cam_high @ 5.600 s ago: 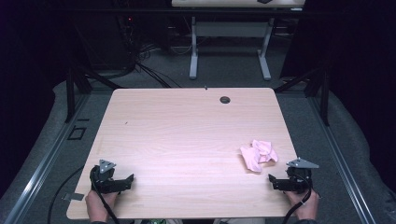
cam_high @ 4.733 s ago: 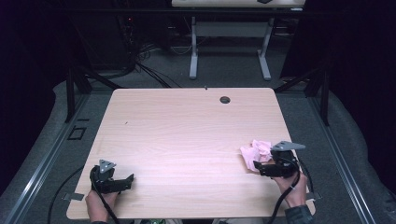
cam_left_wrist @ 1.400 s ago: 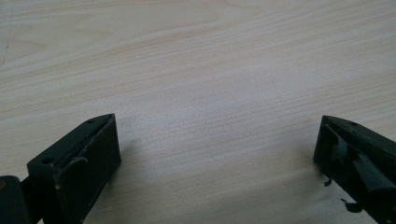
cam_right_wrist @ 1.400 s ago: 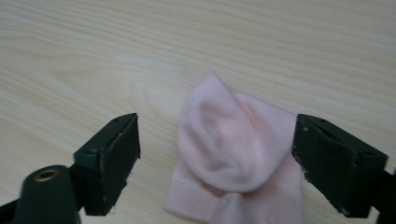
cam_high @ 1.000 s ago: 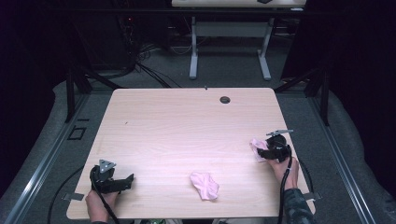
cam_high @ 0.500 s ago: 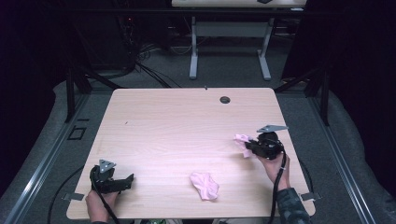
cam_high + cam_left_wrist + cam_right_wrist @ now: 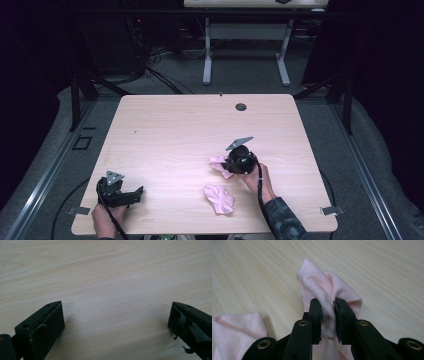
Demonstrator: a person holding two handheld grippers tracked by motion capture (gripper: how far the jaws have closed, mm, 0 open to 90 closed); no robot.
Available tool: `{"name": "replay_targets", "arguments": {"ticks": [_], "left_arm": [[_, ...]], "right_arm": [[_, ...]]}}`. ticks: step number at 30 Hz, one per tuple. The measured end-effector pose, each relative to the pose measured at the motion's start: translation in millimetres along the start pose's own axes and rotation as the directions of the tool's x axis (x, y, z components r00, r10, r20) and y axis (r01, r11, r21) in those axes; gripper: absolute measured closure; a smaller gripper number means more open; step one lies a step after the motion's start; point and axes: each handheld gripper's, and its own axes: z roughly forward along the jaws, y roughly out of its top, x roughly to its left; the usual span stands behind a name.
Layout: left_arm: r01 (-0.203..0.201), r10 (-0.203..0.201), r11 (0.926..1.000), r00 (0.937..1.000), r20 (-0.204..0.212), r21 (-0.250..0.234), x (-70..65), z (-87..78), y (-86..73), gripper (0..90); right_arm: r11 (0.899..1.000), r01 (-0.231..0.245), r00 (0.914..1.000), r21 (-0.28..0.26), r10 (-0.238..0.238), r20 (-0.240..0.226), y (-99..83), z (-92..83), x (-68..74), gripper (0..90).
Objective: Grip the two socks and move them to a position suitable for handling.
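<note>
Pink cloth [image 7: 327, 290] between right gripper [image 7: 327, 307] fingers

held cloth [image 7: 218, 164] behind 2nd cloth [image 7: 220, 198], prob. apart

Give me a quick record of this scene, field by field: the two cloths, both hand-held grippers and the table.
held cloth: pink cloth, bunched, pinched in the right hand-held gripper
right hand-held gripper: shut on the pink cloth, pads pressing a fold
second cloth: second pink cloth, crumpled on the table near the front edge, apart from the held one
left hand-held gripper: left hand-held gripper, jaws wide open, nothing between them, over bare wood
table: light wooden table, round dark cable hole near the far edge
</note>
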Motion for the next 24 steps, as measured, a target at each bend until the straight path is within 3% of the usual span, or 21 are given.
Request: {"name": "replay_targets", "arguments": {"ticks": [3, 4, 5, 6, 8, 9, 10, 12, 14, 18, 24], "left_arm": [[0.0, 0.0, 1.0, 1.0, 0.0, 0.0, 0.0, 0.0, 0.0, 0.2], [0.001, -0.001, 1.0, 1.0, 0.0, 0.001, -0.1, -0.1, 0.0, 0.2], [0.001, -0.001, 1.0, 1.0, 0.0, 0.001, -0.1, -0.1, 0.0, 0.2], [0.0, 0.0, 1.0, 1.0, 0.0, 0.0, 0.0, 0.0, 0.0, 0.2], [0.0, 0.0, 1.0, 1.0, 0.0, 0.0, 0.0, 0.0, 0.0, 0.2], [0.0, 0.0, 1.0, 1.0, 0.0, 0.0, 0.0, 0.0, 0.0, 0.2], [0.001, -0.001, 1.0, 1.0, 0.0, 0.0, -0.1, 0.0, 0.0, 0.2], [0.001, -0.001, 1.0, 1.0, 0.0, 0.001, -0.1, -0.1, 0.0, 0.2], [0.0, 0.0, 1.0, 1.0, -0.001, -0.001, -0.1, 0.0, 0.0, 0.3], [0.0, 0.0, 1.0, 1.0, -0.001, -0.001, -0.1, 0.0, 0.0, 0.3], [0.002, -0.002, 1.0, 1.0, -0.001, -0.002, -0.3, 0.1, 0.0, 0.3]], "right_arm": [[1.0, -0.005, 1.0, 0.022, 0.005, 0.001, -2.4, 9.3, 0.1, 70.6], [0.999, -0.005, 1.0, 0.037, 0.005, 0.002, -5.3, 14.8, 0.4, 58.2], [0.999, -0.005, 1.0, 0.037, 0.005, 0.002, -5.3, 14.8, 0.4, 58.2], [0.999, -0.022, 0.9996, 0.024, 0.022, -0.015, -7.0, 15.9, -1.0, 43.4], [1.0, -0.028, 0.9996, 0.003, 0.028, 0.002, -7.1, 9.6, -1.5, 34.3], [1.0, -0.028, 0.9996, 0.003, 0.028, 0.002, -7.1, 9.6, -1.5, 34.3], [0.999, -0.038, 0.9992, -0.027, 0.038, 0.013, -8.0, -2.2, -2.4, 27.3], [0.998, -0.043, 0.999, -0.038, 0.043, 0.008, -8.8, -7.0, -2.8, 25.2], [0.995, -0.062, 0.998, -0.073, 0.063, 0.009, -14.6, -27.8, -2.5, 21.8], [0.993, -0.07, 0.9974, -0.092, 0.071, 0.009, -24.2, -48.3, 4.3, 22.7], [0.993, -0.077, 0.997, -0.088, 0.076, -0.015, -35.0, -60.8, 18.6, 28.3]]}}
